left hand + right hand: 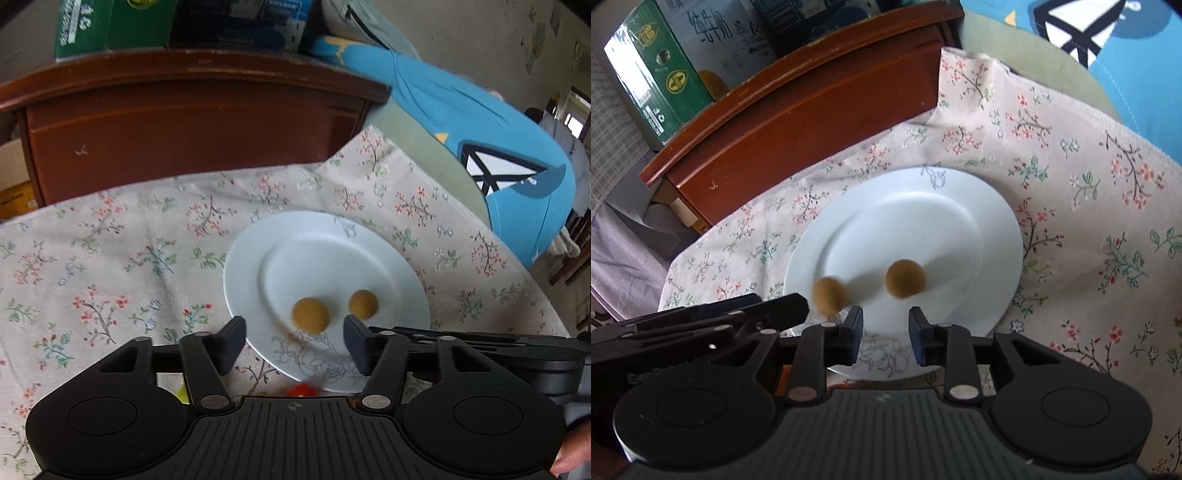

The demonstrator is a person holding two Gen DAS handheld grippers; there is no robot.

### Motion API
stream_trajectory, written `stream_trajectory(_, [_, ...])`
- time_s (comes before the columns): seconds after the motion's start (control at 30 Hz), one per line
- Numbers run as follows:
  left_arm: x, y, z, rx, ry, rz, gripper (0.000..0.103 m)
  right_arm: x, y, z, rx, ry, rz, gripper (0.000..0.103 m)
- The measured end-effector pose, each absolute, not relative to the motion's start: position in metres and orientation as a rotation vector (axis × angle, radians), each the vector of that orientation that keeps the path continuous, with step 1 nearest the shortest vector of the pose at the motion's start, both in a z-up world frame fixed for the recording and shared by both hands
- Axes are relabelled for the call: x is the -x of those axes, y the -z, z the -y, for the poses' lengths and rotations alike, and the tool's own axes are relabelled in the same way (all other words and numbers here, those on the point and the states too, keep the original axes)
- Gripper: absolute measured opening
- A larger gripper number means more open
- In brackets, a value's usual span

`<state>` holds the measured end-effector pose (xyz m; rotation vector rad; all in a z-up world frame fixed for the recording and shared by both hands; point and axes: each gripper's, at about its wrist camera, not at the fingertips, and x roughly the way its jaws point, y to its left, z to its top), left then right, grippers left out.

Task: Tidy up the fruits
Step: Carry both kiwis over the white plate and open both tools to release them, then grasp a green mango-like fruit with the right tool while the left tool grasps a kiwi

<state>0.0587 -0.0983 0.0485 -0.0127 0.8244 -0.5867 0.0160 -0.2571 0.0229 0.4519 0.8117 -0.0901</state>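
Observation:
A white plate (325, 229) lies on the flowered tablecloth with two round brown-yellow fruits on it. In the left wrist view my left gripper (294, 338) is open just over the plate's near rim. One fruit (310, 314) lies right ahead of the gap and the other fruit (364, 304) is slightly to the right. My right gripper (886, 332) is open with a narrow gap and nothing between its pads. A sharp fruit (905, 278) lies just beyond it. A blurred fruit (829, 295) sits to the left, beside the left gripper's fingers (783, 304).
A small red tomato (301, 389) lies on the cloth below the plate's near rim, partly hidden by the left gripper. A brown wooden cabinet (184, 129) with boxes (661, 74) on top stands behind the table. Blue fabric (480, 122) lies at the right.

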Motion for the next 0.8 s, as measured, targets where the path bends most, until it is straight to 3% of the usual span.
stream_trajectory(0.1, [-0.055,-0.058,0.093,0.033,0.571,-0.804,0.074,-0.015,-0.027,0.255,-0.435,0.082,-0.799,0.031])
stream_trajectory(0.3, [-0.049,-0.072,0.081,0.01,0.522,-0.805,0.082,-0.013,-0.031,0.248,-0.422,0.051,-0.798,0.032])
stream_trajectory(0.8, [-0.019,-0.079,0.017,0.032,0.379,-0.838,0.088,0.02,-0.036,0.229,-0.425,0.003,-0.81,0.037])
